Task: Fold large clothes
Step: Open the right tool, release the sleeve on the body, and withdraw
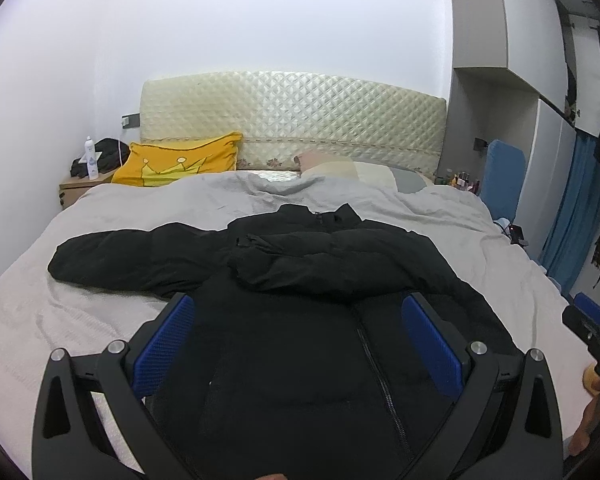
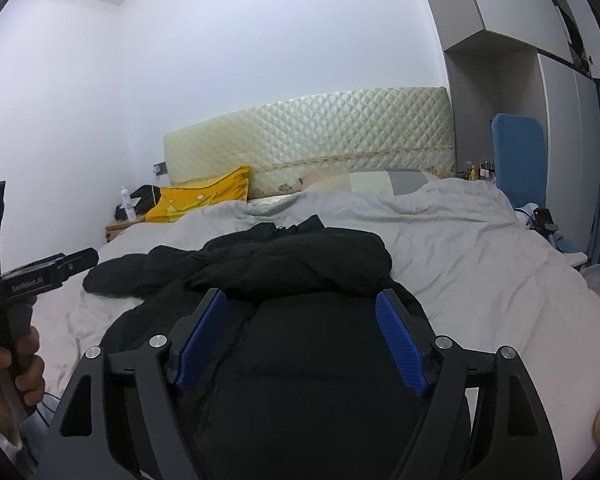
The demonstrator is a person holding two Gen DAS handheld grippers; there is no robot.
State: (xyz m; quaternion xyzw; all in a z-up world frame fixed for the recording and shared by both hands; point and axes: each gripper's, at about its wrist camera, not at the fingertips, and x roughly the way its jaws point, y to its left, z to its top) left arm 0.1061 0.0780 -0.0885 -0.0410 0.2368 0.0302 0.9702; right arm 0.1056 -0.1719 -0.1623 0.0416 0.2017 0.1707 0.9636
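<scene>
A black puffer jacket lies front up on the grey bed cover, zipper toward me. Its right sleeve is folded across the chest; its left sleeve stretches out to the left. My left gripper is open and empty, hovering above the jacket's lower body. My right gripper is open and empty above the same jacket, near its right side. The right gripper also shows at the right edge of the left wrist view, and the left gripper at the left edge of the right wrist view.
A yellow pillow and pale pillows lie against the quilted headboard. A nightstand with a bottle stands at the far left. Wardrobes, a blue cushion and blue fabric stand along the right.
</scene>
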